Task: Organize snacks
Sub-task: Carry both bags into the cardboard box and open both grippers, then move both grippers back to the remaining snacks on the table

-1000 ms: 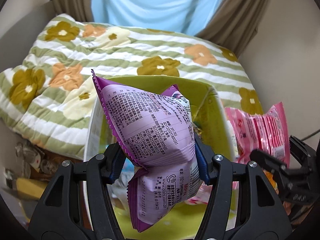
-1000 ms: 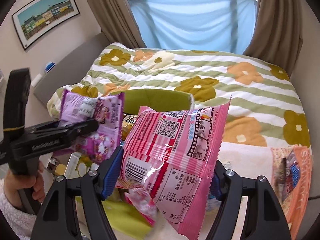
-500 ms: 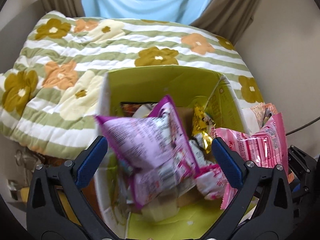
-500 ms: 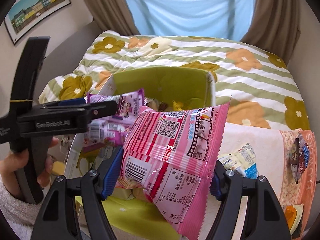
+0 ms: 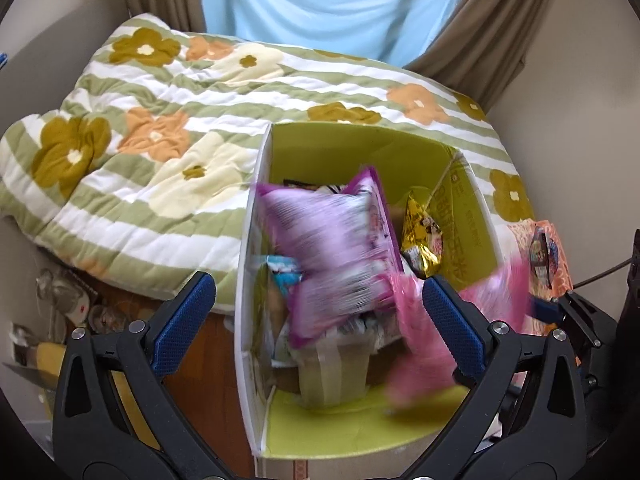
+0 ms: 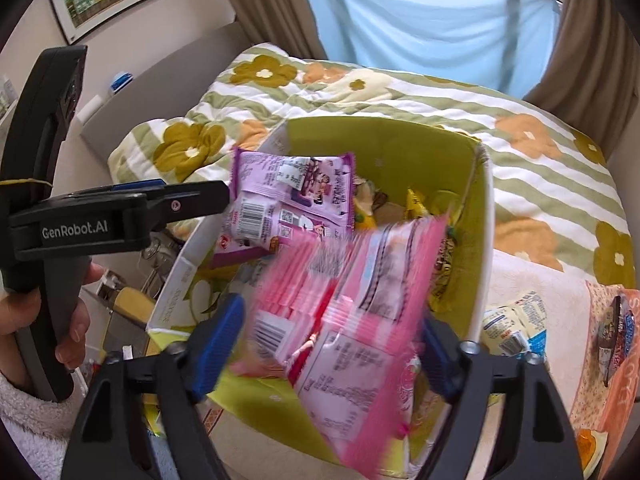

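- Now the left hand-held gripper (image 5: 316, 312) stands spread wide above the box, its blue pads (image 5: 182, 322) touching nothing.
- Below it, a purple crinkled foil snack packet (image 5: 336, 248) lies blurred inside the lime-green cardboard box with white outer walls (image 5: 360, 148).
- The right hand-held gripper (image 6: 328, 344) is opening; a pink striped plastic snack bag (image 6: 352, 320) sits blurred between its blue pads, tilted over the box's near edge, and I cannot tell whether they still touch it.
- A gold foil packet (image 5: 422, 236) leans by the box's right wall.
- The box rests against a green-striped flowered quilt (image 5: 160, 120) on the bed.
- A hand (image 6: 68, 320) in a fuzzy white sleeve (image 6: 28, 420) grips the left handle.
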### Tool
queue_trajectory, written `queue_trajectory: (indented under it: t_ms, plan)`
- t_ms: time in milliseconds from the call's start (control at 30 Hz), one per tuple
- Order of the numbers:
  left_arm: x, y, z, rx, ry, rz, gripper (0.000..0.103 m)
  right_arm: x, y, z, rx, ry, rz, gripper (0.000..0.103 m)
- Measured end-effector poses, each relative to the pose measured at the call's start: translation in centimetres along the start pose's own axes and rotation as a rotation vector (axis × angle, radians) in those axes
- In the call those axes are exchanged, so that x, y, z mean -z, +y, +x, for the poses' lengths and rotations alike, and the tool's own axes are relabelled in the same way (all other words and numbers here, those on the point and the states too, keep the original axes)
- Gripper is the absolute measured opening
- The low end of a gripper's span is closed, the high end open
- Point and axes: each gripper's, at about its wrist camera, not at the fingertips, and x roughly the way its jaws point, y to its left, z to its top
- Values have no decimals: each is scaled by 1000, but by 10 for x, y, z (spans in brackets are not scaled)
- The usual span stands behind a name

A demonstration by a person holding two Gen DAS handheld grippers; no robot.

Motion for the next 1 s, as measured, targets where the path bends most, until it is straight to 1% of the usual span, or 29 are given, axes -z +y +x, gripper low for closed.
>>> queue_trajectory:
  t_ms: [33, 67, 233, 400, 533, 633, 700, 867, 1000]
  plan:
    - [2, -1, -2, -6, -2, 2, 103, 2, 2, 1, -4, 1, -5, 98]
    - [5, -2, -3, -13, -5, 3, 103, 5, 2, 0, -5, 0, -7, 99]
    - [19, -2, -8, -4, 4, 1, 103, 17, 2, 1, 15, 14, -7, 99]
    - [28, -4, -14, 13, -5, 4, 103, 18, 7, -10, 31, -20, -13, 99]
    - [29, -12, -19, 29, -25, 39, 103, 20, 11, -19, 52, -45, -11, 99]
    - [27, -20, -19, 58, -27, 63, 103, 24, 9, -27, 76, -71, 13, 99]
    - [25, -25, -17, 75, -20, 68, 103, 26, 4, -36, 110, -88, 41, 99]
    - [22, -39, -19, 122, -38, 74, 103, 36, -22, -66, 187, -142, 139, 99]
    - [24, -66, -25, 150, -54, 109, 103, 50, -48, -90, 239, -177, 214, 99]
